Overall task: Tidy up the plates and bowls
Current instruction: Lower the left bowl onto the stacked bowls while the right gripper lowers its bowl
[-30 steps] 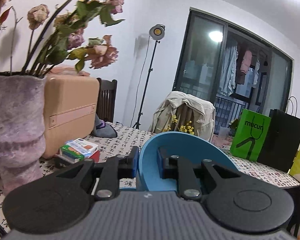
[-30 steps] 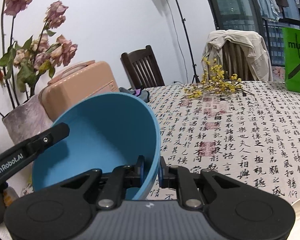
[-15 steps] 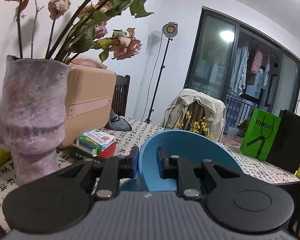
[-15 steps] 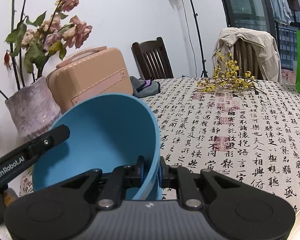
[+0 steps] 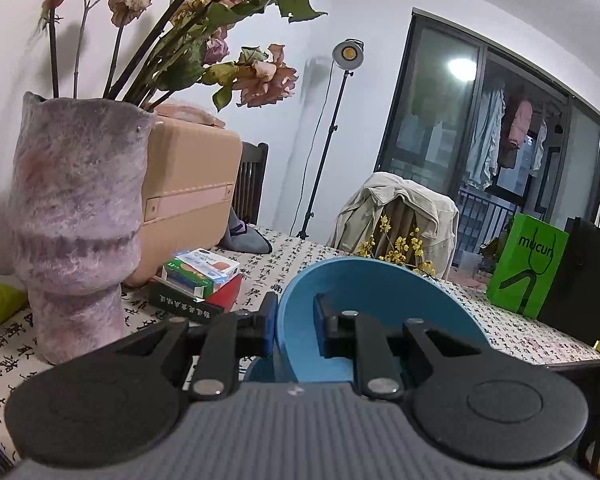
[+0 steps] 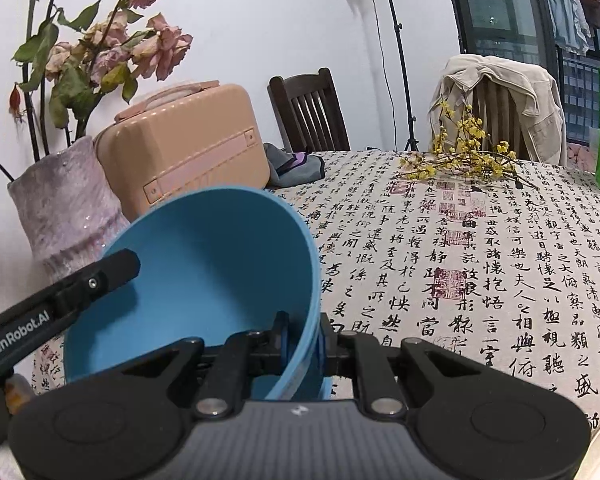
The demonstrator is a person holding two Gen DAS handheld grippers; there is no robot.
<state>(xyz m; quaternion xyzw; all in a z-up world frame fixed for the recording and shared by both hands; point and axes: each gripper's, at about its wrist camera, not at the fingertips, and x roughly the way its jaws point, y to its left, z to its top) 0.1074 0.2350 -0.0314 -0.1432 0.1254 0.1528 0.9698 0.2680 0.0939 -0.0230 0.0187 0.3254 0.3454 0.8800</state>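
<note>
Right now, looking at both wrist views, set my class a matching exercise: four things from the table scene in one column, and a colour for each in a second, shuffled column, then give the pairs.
Things:
1. bowl
2. suitcase
3. paper bag
4. vase

Colours:
A. bright green
B. mottled purple-grey
C. blue
D. peach-pink

Pairs: 1-C, 2-D, 3-A, 4-B
</note>
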